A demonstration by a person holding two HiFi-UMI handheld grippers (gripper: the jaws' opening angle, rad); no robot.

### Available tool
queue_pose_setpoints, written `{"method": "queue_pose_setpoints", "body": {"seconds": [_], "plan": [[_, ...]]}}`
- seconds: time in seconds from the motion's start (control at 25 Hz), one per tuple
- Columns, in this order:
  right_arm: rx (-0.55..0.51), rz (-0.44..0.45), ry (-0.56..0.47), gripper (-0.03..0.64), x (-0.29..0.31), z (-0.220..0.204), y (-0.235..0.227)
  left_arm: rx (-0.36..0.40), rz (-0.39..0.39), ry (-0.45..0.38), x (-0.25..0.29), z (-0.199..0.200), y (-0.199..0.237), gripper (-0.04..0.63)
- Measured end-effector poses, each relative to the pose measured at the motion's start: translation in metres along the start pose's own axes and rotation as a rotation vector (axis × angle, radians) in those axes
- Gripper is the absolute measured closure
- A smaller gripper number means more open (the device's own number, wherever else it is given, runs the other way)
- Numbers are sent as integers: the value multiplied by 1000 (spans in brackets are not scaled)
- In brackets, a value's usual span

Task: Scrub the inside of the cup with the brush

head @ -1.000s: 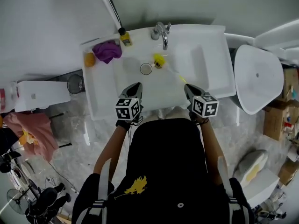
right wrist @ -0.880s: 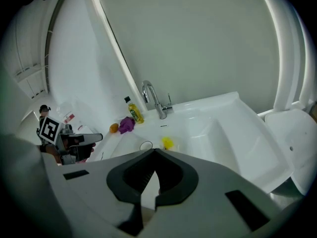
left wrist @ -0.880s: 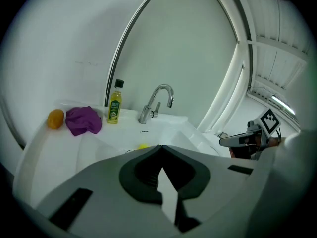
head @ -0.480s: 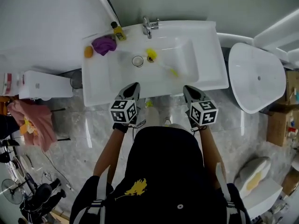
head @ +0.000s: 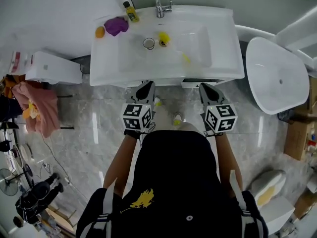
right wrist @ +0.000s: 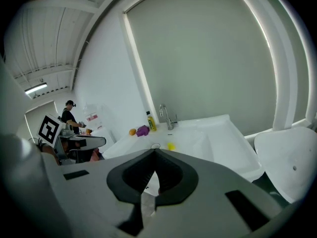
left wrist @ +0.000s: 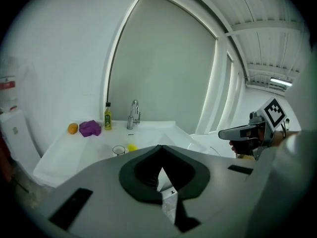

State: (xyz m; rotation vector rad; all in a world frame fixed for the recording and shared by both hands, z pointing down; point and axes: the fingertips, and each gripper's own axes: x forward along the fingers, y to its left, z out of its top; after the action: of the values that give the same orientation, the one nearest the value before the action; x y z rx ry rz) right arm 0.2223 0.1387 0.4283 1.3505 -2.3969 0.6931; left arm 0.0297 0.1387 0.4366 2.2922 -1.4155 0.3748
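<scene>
A small clear cup stands in the white sink's basin, and a yellow-headed brush lies just to its right, with its handle running toward the front right. Both grippers hang over the floor in front of the sink, well clear of cup and brush. My left gripper is shut and holds nothing; my right gripper is likewise shut and empty. From the left gripper view the cup and brush show past the closed jaws. The right gripper view shows the cup and brush far off.
On the sink's back rim stand a faucet and a yellow bottle, with a purple cloth and an orange ball at the left. A white tub stands to the right, a white box to the left. Another person stands far off.
Both grippers have pulled back from over the sink's front edge to above the floor. The sink now sits farther away at the top of the head view.
</scene>
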Motion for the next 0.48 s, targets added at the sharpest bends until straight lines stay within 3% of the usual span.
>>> {"method": "queue_pose_setpoints", "body": {"seconds": [0.48], "plan": [[-19, -38, -54, 591, -28, 12, 30, -8, 18, -62, -56, 10, 4, 577]]}}
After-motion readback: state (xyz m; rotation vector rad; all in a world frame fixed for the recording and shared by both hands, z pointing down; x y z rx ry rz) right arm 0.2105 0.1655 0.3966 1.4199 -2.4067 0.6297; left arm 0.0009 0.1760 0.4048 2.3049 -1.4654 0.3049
